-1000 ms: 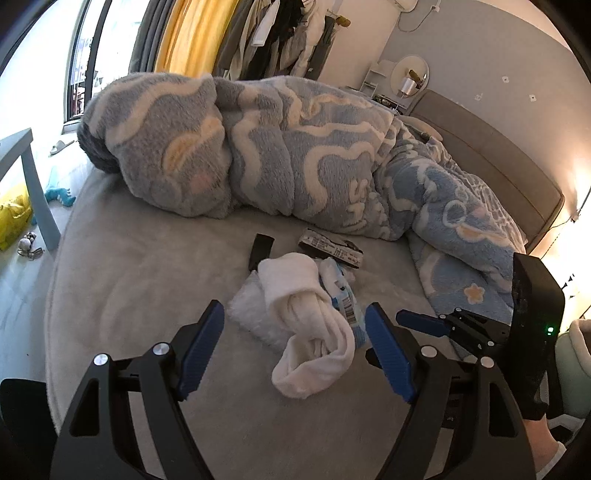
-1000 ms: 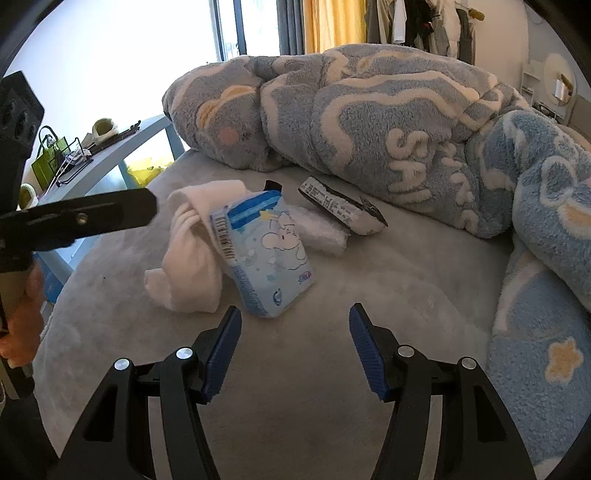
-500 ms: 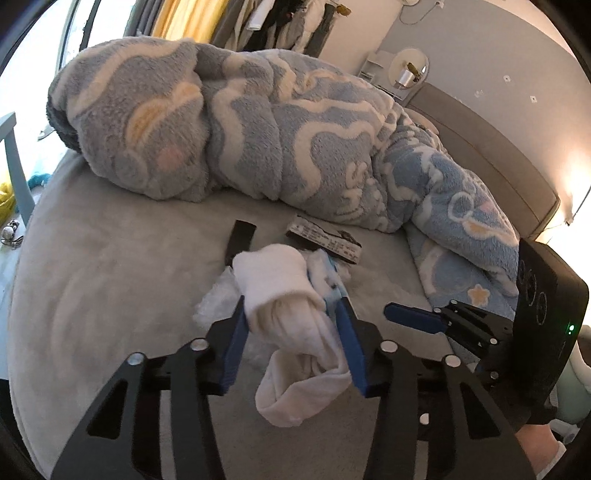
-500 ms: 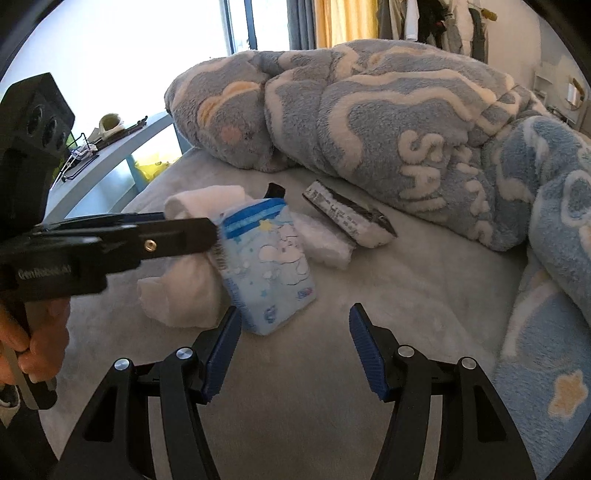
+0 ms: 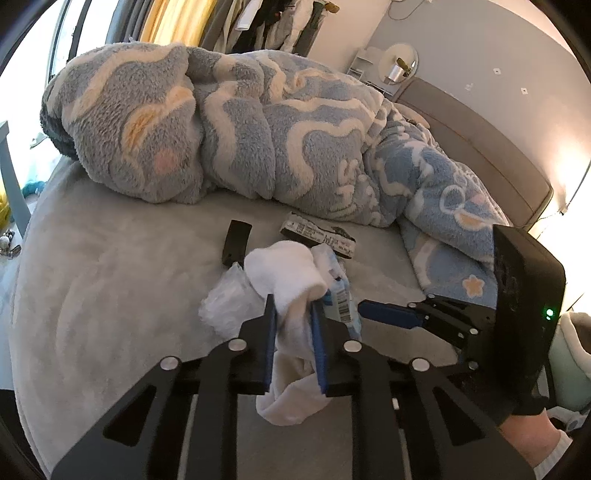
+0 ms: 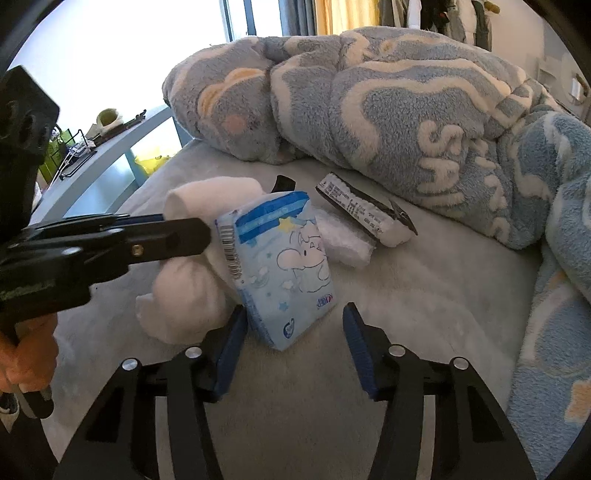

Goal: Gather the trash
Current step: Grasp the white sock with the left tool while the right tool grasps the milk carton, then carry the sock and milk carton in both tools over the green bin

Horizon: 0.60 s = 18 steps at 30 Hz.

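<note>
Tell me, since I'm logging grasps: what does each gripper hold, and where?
The left gripper pinches the white sock at its middle. The right gripper is closing around the blue packet's lower end, not yet gripping it.

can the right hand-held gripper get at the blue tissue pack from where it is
Probably yes: the right hand-held gripper is closing with the blue tissue pack's lower corner already between its fingers, nothing blocking. The white sock only leans alongside.

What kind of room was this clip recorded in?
Almost certainly a bedroom in a home. A bed with a grey sheet and a padded headboard carries a bunched blue fleece blanket, and clothes hang on a rack beside yellow curtains behind it.
</note>
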Each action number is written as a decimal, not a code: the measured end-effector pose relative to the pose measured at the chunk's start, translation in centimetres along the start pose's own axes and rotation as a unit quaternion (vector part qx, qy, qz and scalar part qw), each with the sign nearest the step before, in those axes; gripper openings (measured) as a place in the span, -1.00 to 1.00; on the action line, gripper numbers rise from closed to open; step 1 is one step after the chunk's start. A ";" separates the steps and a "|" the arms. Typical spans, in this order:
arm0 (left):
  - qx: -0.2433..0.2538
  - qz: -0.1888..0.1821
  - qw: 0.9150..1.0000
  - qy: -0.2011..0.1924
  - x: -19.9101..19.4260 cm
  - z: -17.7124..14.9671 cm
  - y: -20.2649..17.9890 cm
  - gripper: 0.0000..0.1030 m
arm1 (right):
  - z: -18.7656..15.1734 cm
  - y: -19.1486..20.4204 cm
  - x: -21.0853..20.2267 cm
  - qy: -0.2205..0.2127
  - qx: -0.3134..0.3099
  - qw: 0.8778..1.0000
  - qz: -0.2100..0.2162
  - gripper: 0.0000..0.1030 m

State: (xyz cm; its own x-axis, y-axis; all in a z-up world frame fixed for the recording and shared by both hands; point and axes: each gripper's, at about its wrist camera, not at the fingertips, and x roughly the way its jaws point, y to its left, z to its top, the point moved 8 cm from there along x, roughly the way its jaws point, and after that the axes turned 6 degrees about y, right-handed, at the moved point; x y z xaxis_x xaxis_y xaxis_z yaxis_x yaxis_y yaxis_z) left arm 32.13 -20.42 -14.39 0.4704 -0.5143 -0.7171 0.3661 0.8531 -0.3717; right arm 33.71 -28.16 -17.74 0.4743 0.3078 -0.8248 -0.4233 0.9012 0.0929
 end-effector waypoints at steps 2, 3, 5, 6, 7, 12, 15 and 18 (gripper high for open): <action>-0.004 -0.004 1.000 -0.001 -0.2 0.0 0.2 -0.64 | 0.2 0.1 0.1 -0.001 0.002 1.000 0.002 -0.30; -0.007 -0.008 1.000 -0.001 -0.4 0.0 0.4 -0.65 | 0.4 0.3 0.1 -0.001 0.001 1.000 0.004 -0.56; -0.013 -0.017 1.000 -0.004 -0.7 0.1 0.5 -0.66 | 0.6 0.9 0.0 0.003 -0.012 1.000 0.004 -0.65; -0.012 -0.017 1.000 -0.004 -0.8 0.1 0.5 -0.66 | 0.7 1.2 -0.1 0.002 -0.018 1.000 0.002 -0.68; -0.010 -0.015 1.000 -0.004 -0.9 0.1 0.6 -0.67 | 0.8 1.3 -0.3 0.001 -0.020 1.000 0.004 -0.70; -0.008 -0.013 1.000 -0.015 -2.2 0.5 0.7 -0.67 | 1.8 0.9 -1.6 -0.013 -0.010 1.000 -0.012 -0.73; -0.011 -0.025 0.999 -0.032 -3.6 0.9 0.9 -0.67 | 2.9 0.7 -3.0 -0.035 0.004 0.999 -0.021 -0.72; -0.010 -0.035 0.998 -0.048 -5.1 1.1 1.0 -0.67 | 3.8 0.7 -3.9 -0.052 0.014 0.998 -0.023 -0.72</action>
State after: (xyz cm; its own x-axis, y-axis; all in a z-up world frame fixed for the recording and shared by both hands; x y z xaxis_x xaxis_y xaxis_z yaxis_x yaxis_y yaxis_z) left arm 31.02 -17.02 -10.43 0.5200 -0.5782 -0.6288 0.3853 0.8157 -0.4314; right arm 34.48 -27.54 -12.36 0.5712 0.2942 -0.7663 -0.3774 0.9232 0.0731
